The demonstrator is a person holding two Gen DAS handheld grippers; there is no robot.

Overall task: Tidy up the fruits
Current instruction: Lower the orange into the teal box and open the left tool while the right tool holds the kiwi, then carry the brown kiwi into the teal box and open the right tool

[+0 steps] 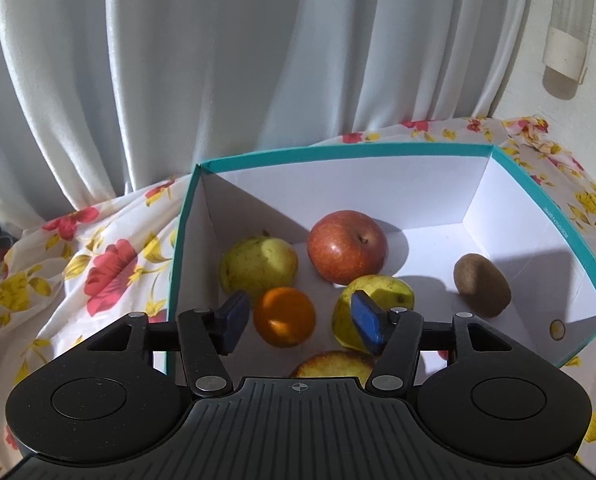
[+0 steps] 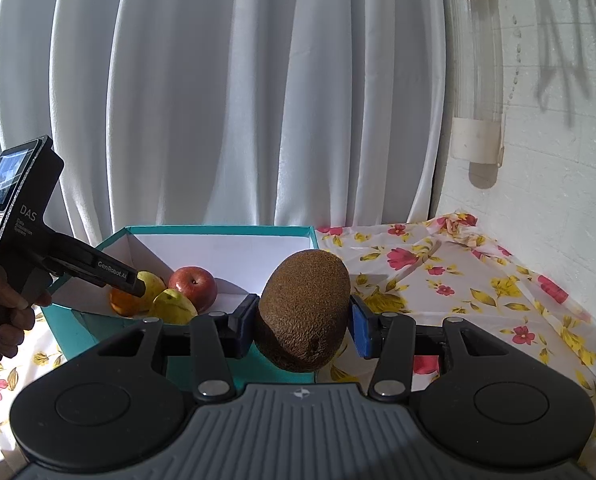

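In the left wrist view my left gripper (image 1: 299,322) hangs open inside a teal-rimmed white box (image 1: 337,150). An orange (image 1: 284,316) lies on the box floor between its blue pads (image 1: 234,320), and neither pad presses on it. Also in the box are a red apple (image 1: 347,246), two yellow-green fruits (image 1: 258,266) (image 1: 393,292), a kiwi (image 1: 481,290) and a yellow-red fruit (image 1: 333,364) half hidden by the gripper body. My right gripper (image 2: 301,326) is shut on a second kiwi (image 2: 303,312), held up in front of the box (image 2: 218,230).
A floral cloth (image 2: 437,280) covers the table under and around the box. White curtains (image 2: 238,100) hang behind it. A white wall with a clear plastic tube (image 2: 475,60) stands at the right. A hand (image 2: 6,308) holds the left gripper's handle at the left edge.
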